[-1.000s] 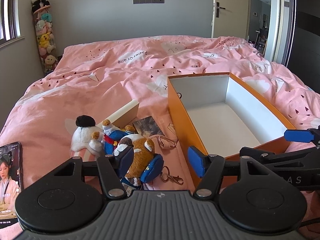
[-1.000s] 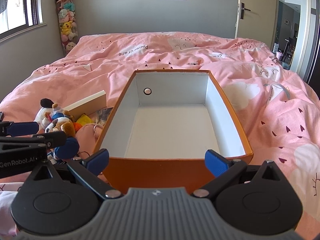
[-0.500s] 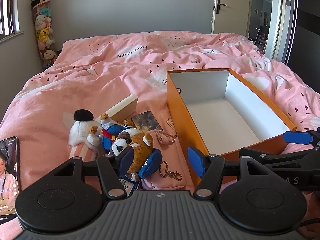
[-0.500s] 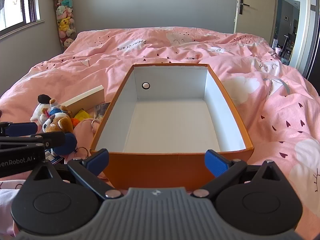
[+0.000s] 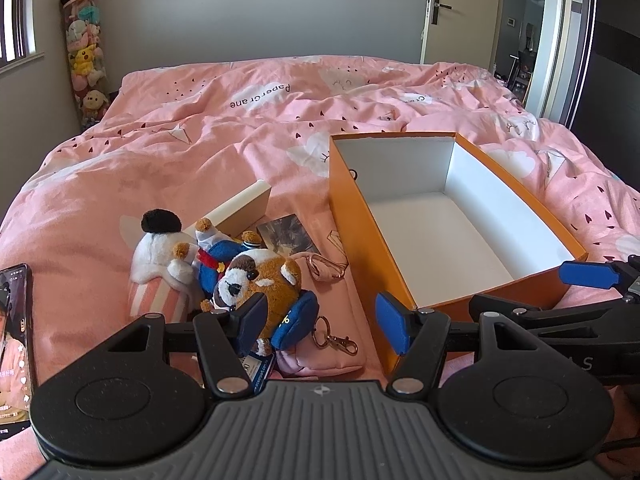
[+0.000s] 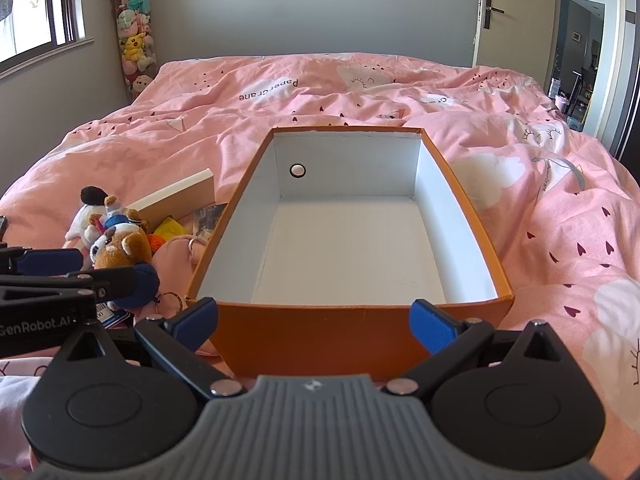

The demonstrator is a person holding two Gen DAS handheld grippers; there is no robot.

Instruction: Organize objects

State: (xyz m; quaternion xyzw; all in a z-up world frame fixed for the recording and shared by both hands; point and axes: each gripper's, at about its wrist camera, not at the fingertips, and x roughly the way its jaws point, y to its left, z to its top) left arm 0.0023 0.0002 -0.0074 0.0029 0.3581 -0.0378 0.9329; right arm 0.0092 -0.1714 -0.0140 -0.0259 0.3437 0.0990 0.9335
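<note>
An empty orange box (image 5: 360, 216) with a white inside lies on the pink bed; it also shows in the right wrist view (image 6: 320, 332). Left of it is a pile: a brown plush toy with a blue pouch (image 5: 264, 280), a white plush with a black pompom (image 5: 160, 248), a blue-clad doll (image 5: 218, 252), a keyring (image 5: 334, 338), a pink pouch (image 5: 324, 268), a photo card (image 5: 286, 234) and a cream box lid (image 5: 240, 210). My left gripper (image 5: 320, 320) is open, just short of the brown plush. My right gripper (image 6: 314, 320) is open at the box's near wall.
A phone (image 5: 14, 344) with a lit screen lies at the far left on the bed. A hanging column of plush toys (image 5: 84, 52) stands in the left corner. A door (image 5: 452, 12) and an open doorway are at the back right.
Both grippers have drawn back and risen a little, so the box and toy pile sit slightly farther off. Both stay open.
</note>
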